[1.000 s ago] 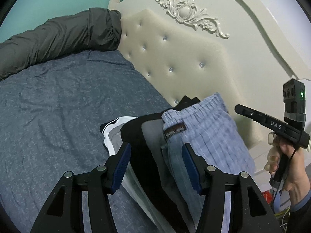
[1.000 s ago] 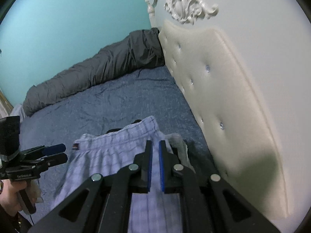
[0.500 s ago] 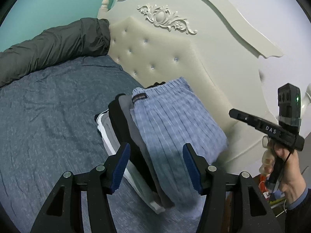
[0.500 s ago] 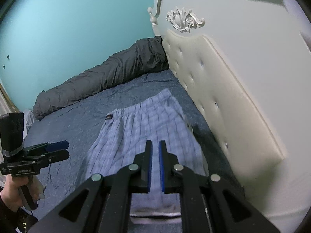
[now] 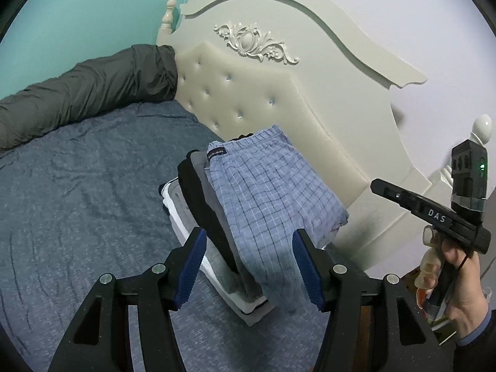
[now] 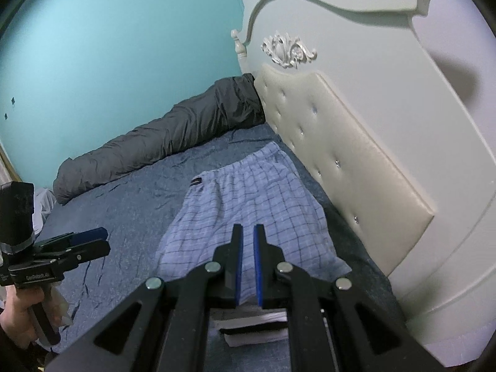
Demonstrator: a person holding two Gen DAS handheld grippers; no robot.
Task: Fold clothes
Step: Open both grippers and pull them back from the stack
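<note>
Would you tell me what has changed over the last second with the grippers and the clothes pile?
Both grippers drew back and up from the plaid shorts on the pile. The left gripper stayed open and empty; the right gripper stayed nearly shut, holding nothing. The pile did not move.

teal wall (image 6: 108, 46), cream tufted headboard (image 5: 248, 99)

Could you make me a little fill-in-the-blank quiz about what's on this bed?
1. The top garment on the stack is the blue ___ shorts.
2. The stack lies beside the cream tufted ___.
3. The left gripper has its fingers ___.
4. The rolled grey duvet lies against the ___ wall.

Missing words: checked; headboard; open; turquoise
</note>
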